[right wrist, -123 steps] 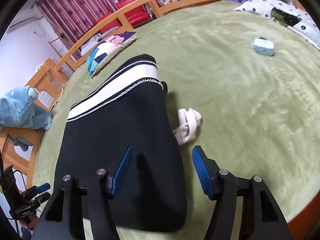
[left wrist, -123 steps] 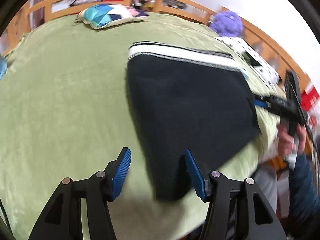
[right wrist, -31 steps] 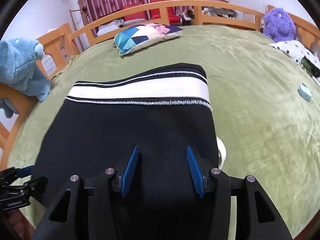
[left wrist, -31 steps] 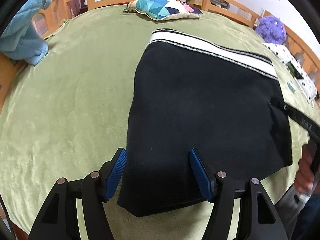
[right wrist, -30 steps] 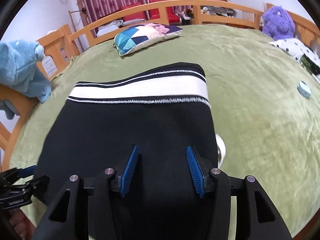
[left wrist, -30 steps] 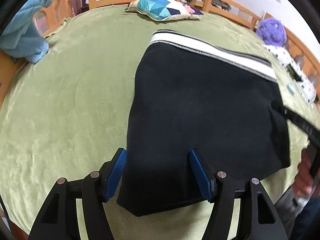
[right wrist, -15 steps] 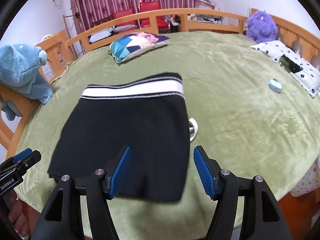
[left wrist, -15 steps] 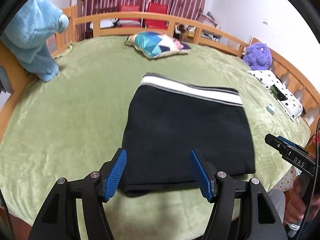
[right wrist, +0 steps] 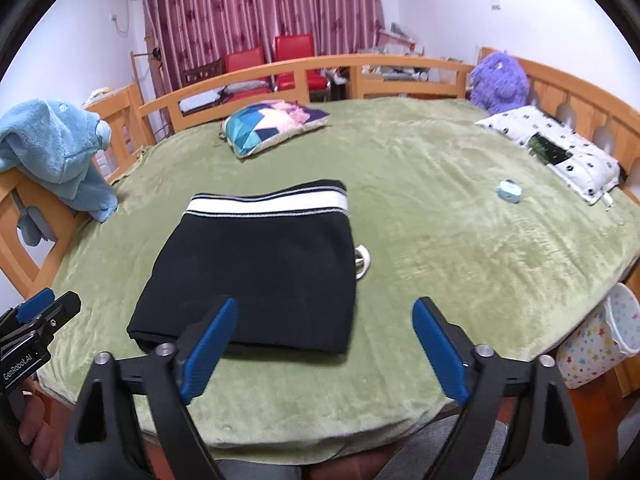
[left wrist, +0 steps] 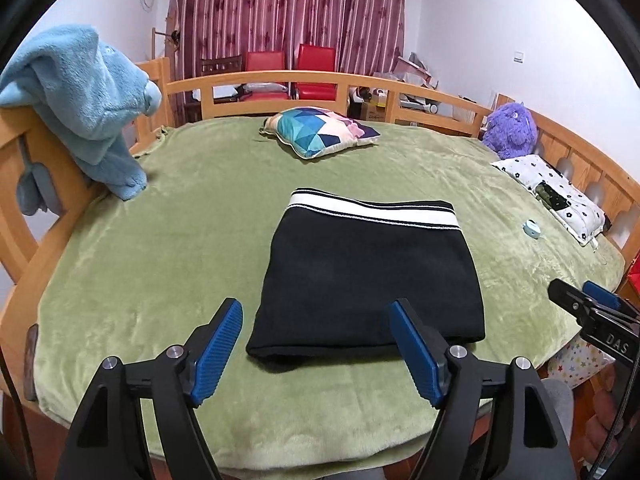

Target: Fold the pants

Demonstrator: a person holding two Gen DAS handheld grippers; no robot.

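Pants (left wrist: 370, 276) folded into a compact rectangle near front edge of green bed (left wrist: 168, 240), white waistband on far side. Fold looks done imo. Left gripper (left wrist: 316, 350) + right gripper (right wrist: 320, 350) both wide, just been opening, nothing between jaws, clear of fabric. Next: maybe square corners, tuck drawstring (right wrist: 362, 266). Plenty of open blanket round it; bed edge close in front

My two fisheye views: bright, even indoor light, soft shadow under my pants (left wrist: 372, 276), heavy barrel bend with black corner vignette, left view sharp, right view slightly motion-blurred, no glare.
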